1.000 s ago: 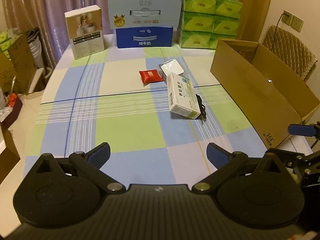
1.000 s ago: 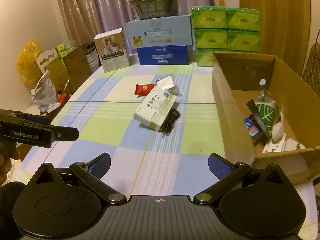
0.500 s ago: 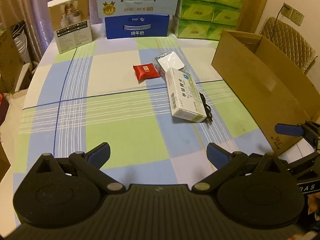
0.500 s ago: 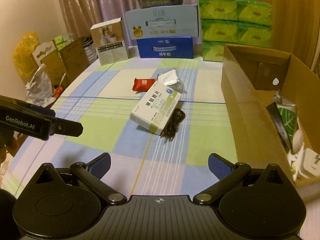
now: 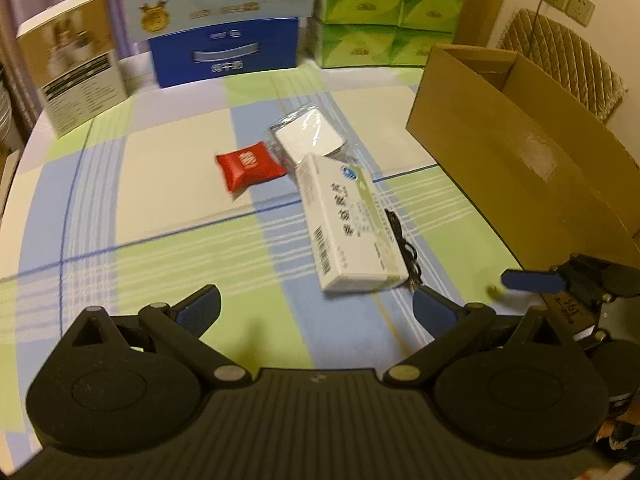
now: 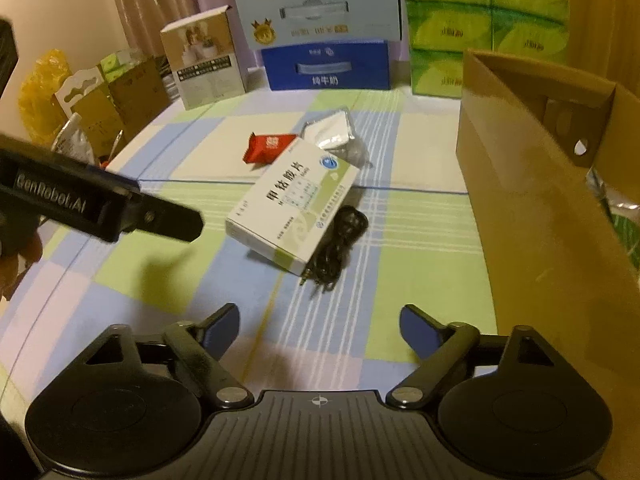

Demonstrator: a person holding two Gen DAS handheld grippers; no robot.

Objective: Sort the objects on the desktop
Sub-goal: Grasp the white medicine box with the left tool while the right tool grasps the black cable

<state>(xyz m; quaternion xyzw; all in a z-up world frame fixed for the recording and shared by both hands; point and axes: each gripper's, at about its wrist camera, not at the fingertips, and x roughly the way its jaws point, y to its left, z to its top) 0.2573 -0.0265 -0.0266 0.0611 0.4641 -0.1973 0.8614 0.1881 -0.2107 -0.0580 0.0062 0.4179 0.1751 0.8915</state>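
A white and green medicine box (image 5: 349, 224) (image 6: 294, 204) lies mid-table with a coiled black cable (image 5: 404, 246) (image 6: 336, 246) against its right side. Behind it sit a red packet (image 5: 249, 166) (image 6: 270, 147) and a clear-wrapped white packet (image 5: 310, 138) (image 6: 332, 132). My left gripper (image 5: 316, 306) hangs open just short of the box's near end, nothing between its fingers. My right gripper (image 6: 318, 326) is open too, a little short of the cable. The left gripper's body (image 6: 96, 204) shows at the left of the right wrist view.
An open cardboard box (image 5: 520, 160) (image 6: 532, 184) stands on the right with items inside. At the table's far edge are a blue carton (image 5: 224, 52), a pale carton above it, green tissue packs (image 5: 380, 12) and a beige product box (image 5: 72, 60). Bags clutter the floor at left (image 6: 80, 100).
Both grippers have moved forward and lower toward the medicine box and cable, which now look larger and closer. Both stay open. The table objects have not shifted.
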